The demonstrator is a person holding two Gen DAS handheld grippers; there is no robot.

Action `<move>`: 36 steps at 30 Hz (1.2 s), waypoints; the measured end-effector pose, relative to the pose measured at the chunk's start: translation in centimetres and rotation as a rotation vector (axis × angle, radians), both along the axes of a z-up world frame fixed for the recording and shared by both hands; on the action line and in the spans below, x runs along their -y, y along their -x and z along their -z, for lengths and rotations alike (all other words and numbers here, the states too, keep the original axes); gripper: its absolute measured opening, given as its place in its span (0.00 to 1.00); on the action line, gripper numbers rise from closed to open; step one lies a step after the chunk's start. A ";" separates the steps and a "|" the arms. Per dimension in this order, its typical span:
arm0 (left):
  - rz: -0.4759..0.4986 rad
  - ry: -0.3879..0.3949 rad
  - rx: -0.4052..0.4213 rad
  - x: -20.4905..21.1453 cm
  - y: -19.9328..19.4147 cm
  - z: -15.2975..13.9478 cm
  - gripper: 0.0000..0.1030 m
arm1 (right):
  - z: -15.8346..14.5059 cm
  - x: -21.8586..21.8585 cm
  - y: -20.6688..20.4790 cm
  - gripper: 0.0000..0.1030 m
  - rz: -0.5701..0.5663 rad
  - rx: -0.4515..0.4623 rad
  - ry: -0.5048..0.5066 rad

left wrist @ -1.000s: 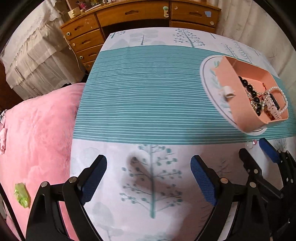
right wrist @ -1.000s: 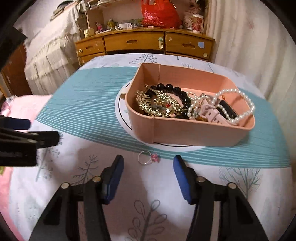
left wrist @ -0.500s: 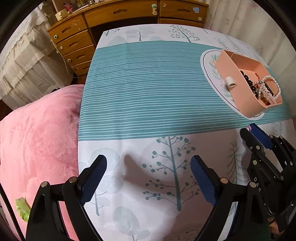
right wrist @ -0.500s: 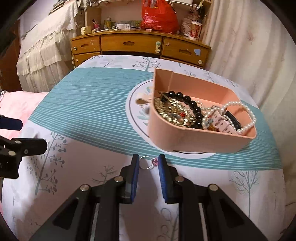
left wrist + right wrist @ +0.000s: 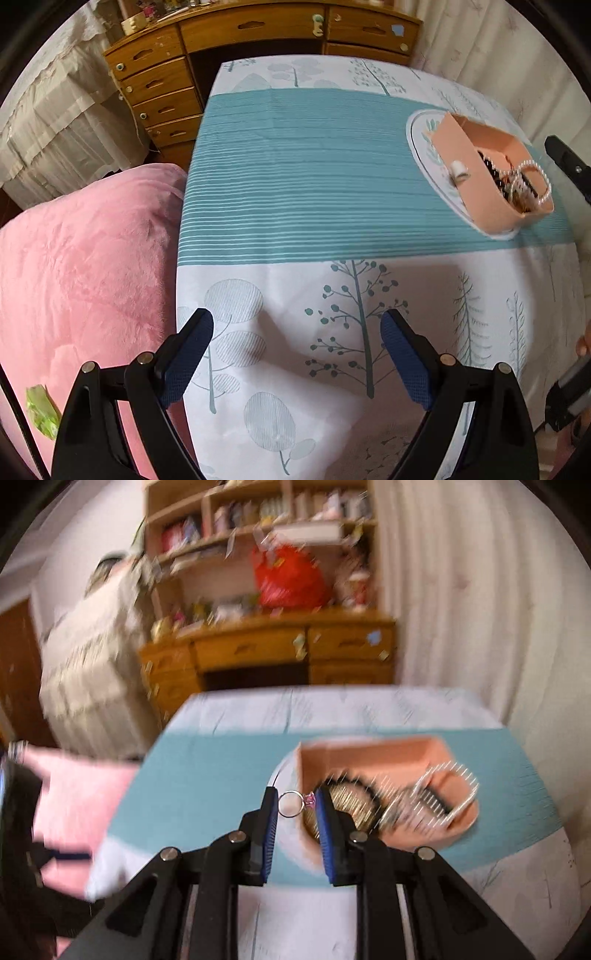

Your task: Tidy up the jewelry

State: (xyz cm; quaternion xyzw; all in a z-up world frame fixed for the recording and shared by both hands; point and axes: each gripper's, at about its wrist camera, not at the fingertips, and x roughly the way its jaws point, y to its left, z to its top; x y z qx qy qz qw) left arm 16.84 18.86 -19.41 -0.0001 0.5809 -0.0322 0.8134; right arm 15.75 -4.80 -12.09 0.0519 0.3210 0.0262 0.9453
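Note:
A thin silver ring (image 5: 291, 804) with a pink stone hangs between the tips of my right gripper (image 5: 295, 802), lifted above the cloth. The pads touch both its sides while the jaws are opening slightly. Just beyond it, a pink box (image 5: 424, 751) on a white round plate (image 5: 282, 775) holds black beads, a pearl string, gold pieces and a watch; this view is blurred. In the left wrist view the box (image 5: 476, 192) sits at the far right of the table. My left gripper (image 5: 297, 334) stands wide open over the tree-print cloth with nothing in it.
A teal-striped tablecloth (image 5: 303, 177) covers the table. A pink blanket (image 5: 85, 266) with a green wrapper (image 5: 42, 410) lies to the left. A wooden dresser (image 5: 258, 29) stands beyond the table's far edge. A curtain (image 5: 480, 609) hangs on the right.
My right gripper closed on the ring where it lay on the cloth and lifted it, tilting up toward the box. The left gripper drifted a little, still open.

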 end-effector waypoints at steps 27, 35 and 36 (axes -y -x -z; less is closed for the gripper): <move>-0.116 0.067 -0.116 12.0 13.2 -5.2 0.88 | 1.7 8.9 16.9 0.93 -0.099 -0.612 -0.161; 0.000 0.046 0.050 19.0 15.6 -13.5 0.88 | -4.7 15.0 18.3 0.95 0.041 -0.547 -0.092; 0.011 0.036 0.071 19.6 15.7 -14.6 0.88 | -5.4 15.5 18.3 0.95 0.062 -0.533 -0.097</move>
